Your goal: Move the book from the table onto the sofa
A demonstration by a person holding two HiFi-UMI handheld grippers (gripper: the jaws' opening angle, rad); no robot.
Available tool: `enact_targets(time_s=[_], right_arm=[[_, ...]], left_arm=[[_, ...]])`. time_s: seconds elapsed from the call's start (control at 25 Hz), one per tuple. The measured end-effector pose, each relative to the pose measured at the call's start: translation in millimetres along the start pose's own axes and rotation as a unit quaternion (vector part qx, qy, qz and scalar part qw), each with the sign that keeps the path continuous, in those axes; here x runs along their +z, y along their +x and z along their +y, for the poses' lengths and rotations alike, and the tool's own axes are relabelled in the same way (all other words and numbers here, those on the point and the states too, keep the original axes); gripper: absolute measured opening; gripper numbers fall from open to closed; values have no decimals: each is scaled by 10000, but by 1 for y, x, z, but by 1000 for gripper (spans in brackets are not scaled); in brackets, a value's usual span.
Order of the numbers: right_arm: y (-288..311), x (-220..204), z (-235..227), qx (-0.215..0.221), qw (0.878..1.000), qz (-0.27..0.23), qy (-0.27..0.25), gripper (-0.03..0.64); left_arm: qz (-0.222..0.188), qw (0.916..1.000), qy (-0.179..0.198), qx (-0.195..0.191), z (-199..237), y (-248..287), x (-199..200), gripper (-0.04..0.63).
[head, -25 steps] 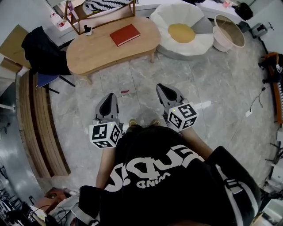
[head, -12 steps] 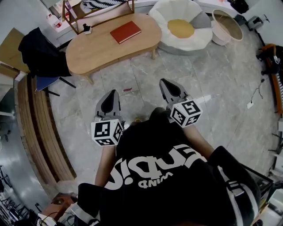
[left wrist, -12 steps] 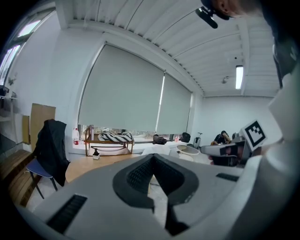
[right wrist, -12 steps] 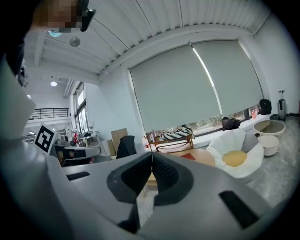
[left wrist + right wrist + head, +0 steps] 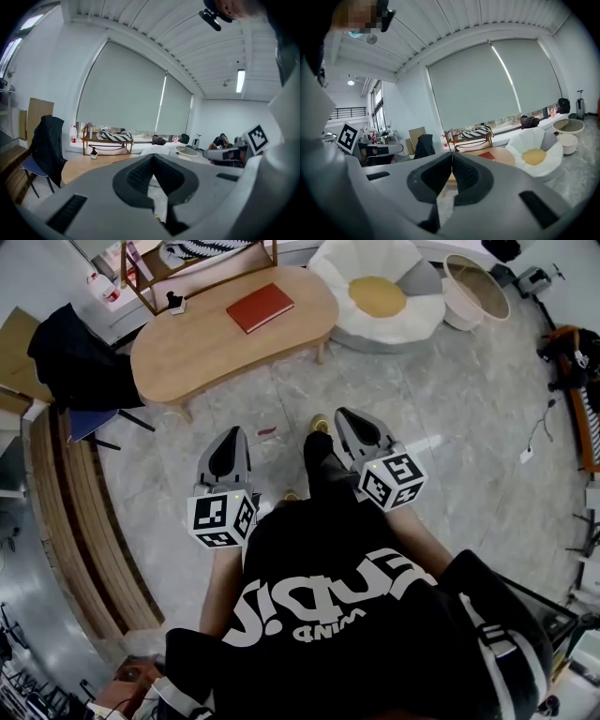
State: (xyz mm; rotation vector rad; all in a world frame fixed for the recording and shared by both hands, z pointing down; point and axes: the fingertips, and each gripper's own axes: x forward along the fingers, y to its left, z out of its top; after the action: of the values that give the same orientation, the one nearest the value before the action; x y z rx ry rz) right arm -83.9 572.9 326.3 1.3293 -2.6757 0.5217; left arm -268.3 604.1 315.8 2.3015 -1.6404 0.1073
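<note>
A red book (image 5: 260, 307) lies flat on the oval wooden table (image 5: 187, 352) at the top of the head view; in the right gripper view the book (image 5: 487, 155) shows as a red sliver on the table (image 5: 506, 154). The white flower-shaped sofa (image 5: 379, 294) with a yellow centre sits to the table's right, and the sofa (image 5: 534, 154) also appears in the right gripper view. My left gripper (image 5: 231, 435) and right gripper (image 5: 345, 418) are both shut and empty, held over the floor well short of the table. The left gripper (image 5: 152, 157) points toward the table (image 5: 79, 166).
A chair draped with a dark jacket (image 5: 80, 357) stands left of the table. A wooden rack (image 5: 187, 263) stands behind the table and a round basket (image 5: 476, 289) beside the sofa. A small dark bottle (image 5: 175, 304) sits on the table's far edge. Wooden benches (image 5: 70, 512) line the left.
The person has stepped forward, a foot now showing between the grippers. Both grippers have moved closer to the table, still shut.
</note>
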Motion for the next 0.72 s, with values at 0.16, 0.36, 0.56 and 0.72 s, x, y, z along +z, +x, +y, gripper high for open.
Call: enact_targets(time_s=[0.16, 0.36, 0.56, 0.72], right_arm=[[17, 4, -10, 57, 10000, 15, -14, 2], [45, 8, -28, 82, 9999, 44, 38, 2], [75, 18, -52, 158, 9998, 70, 75, 2], [98, 36, -76, 197, 9998, 30, 101, 2]], left_arm=[[24, 10000, -69, 45, 10, 16, 0, 9], [92, 9999, -99, 75, 23, 47, 2, 9], [126, 9997, -143, 150, 33, 83, 11, 9], [152, 9996, -152, 166, 36, 113, 24, 9]])
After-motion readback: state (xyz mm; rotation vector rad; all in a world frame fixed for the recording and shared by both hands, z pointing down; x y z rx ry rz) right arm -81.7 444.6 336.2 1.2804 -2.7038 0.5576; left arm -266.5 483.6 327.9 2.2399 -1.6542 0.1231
